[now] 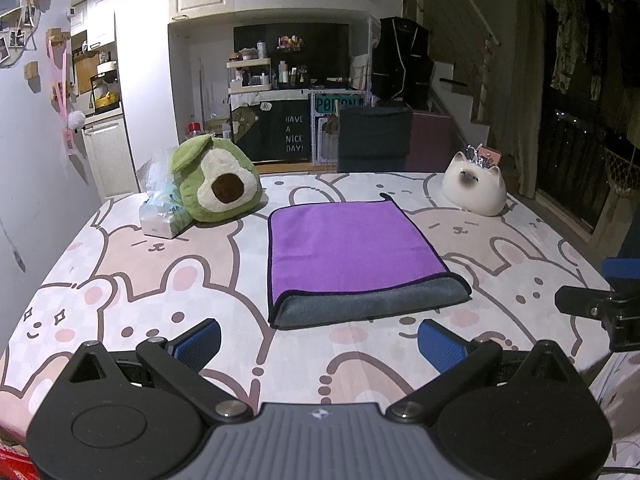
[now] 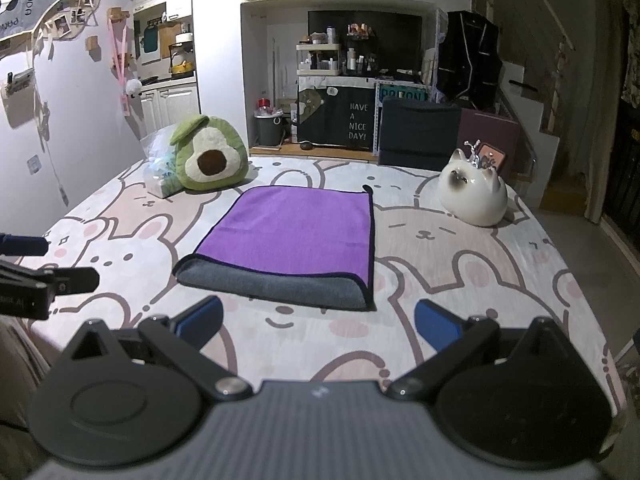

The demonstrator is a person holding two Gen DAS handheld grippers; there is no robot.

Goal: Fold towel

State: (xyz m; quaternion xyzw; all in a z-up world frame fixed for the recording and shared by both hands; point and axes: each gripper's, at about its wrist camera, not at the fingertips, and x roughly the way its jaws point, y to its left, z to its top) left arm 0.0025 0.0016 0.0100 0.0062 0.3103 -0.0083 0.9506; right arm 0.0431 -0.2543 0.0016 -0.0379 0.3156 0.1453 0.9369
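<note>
**Towel folded once, both claws spread and empty**

Towel [image 1: 356, 256] lies flat mid-table on the bunny-print cloth, nearer the far edge than the near one; purple face up, grey underside showing in a strip along its near edge, so it looks folded once already; fold not quite flush. Left claw [image 1: 319, 343] spread wide, pinching nothing, hovering over the table's near edge short of the towel; right claw [image 2: 319, 325] likewise spread and empty, just beside the left. Avocado plush [image 1: 214, 179] and plastic pack [image 1: 164, 210] toward the far left corner, cat figurine [image 1: 476, 188] toward the far right, all apart from the towel. Likely next: second fold; judgement: pinch both layers at the two corners of one side, lift low, carry across evenly, line up black trim edges, press flat; risk: grabbing only the top layer, or dragging the tablecloth.
</note>
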